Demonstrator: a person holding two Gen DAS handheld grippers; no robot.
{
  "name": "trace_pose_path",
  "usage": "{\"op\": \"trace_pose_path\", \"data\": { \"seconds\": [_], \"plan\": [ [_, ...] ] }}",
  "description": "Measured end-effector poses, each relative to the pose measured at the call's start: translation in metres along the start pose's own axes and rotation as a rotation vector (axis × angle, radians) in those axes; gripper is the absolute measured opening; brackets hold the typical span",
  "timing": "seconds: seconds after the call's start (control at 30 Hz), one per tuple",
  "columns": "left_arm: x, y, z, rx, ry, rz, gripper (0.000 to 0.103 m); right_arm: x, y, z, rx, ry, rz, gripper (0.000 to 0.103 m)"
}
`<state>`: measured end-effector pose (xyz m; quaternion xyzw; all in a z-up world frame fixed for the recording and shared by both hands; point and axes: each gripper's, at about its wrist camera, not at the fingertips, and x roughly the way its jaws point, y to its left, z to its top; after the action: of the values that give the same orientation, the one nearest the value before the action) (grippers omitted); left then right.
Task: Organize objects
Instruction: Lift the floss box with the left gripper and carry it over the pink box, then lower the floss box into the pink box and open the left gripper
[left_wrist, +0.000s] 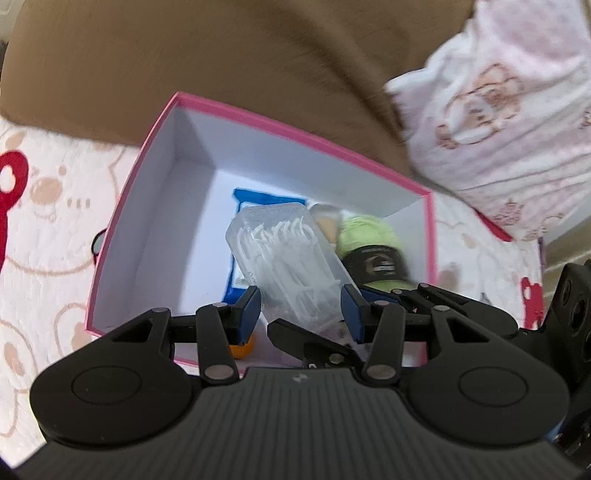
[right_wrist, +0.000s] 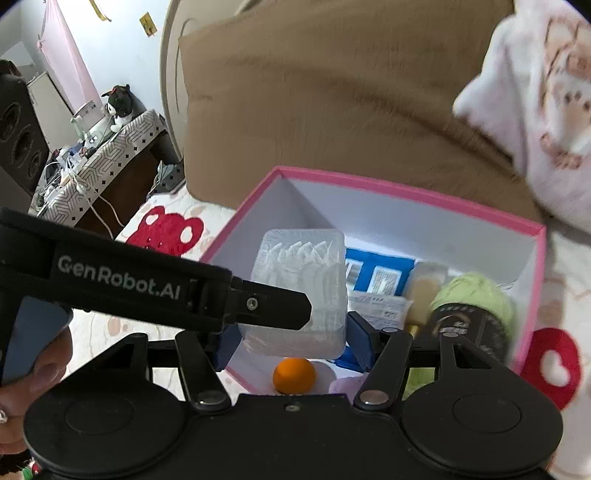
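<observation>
Fingers first: my left gripper (left_wrist: 301, 310) has its blue pads against both sides of the clear floss case (left_wrist: 284, 251), and my right gripper (right_wrist: 293, 347) looks closed on the same case across its wider faces. I take it I use two grips so the slick plastic cannot twist while it hangs over the pink box (left_wrist: 295, 131). The case is tilted above the near half of the box, not yet resting on anything. Just under it lies an orange ball (right_wrist: 294, 374), so I would set it down clear of that. Farther in, a blue pack (right_wrist: 376, 266) lies flat and green yarn (right_wrist: 476, 295) fills the right corner. The left side is bare. Beyond the far wall, a brown cushion (right_wrist: 332, 92).
</observation>
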<state>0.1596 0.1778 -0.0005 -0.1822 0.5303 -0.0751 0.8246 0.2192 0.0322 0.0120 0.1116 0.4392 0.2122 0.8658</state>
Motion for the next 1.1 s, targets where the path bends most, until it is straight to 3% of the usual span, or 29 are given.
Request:
{"op": "trace_pose_path", "data": {
  "seconds": [0.2,0.5,0.63,0.87,1.1],
  "plan": [
    [0.017,0.010,-0.001,0.044,-0.028,0.098,0.046,0.035,-0.010,-0.004,0.019,0.027,0.075,0.066],
    [0.044,0.024,0.006,0.040,0.023,0.103,0.044,0.063,-0.017,-0.010,0.046,0.064,0.055,0.067],
    [0.036,0.015,0.003,0.113,-0.028,0.165,0.047,0.042,-0.007,-0.012,-0.029,0.019,-0.005,0.073],
    [0.008,0.001,-0.002,0.161,-0.033,0.138,0.049,-0.010,0.006,-0.010,-0.120,-0.004,-0.080,0.073],
    [-0.038,-0.026,-0.011,0.207,-0.051,0.114,0.052,-0.061,0.015,-0.010,-0.118,-0.012,-0.142,0.073]
  ]
}}
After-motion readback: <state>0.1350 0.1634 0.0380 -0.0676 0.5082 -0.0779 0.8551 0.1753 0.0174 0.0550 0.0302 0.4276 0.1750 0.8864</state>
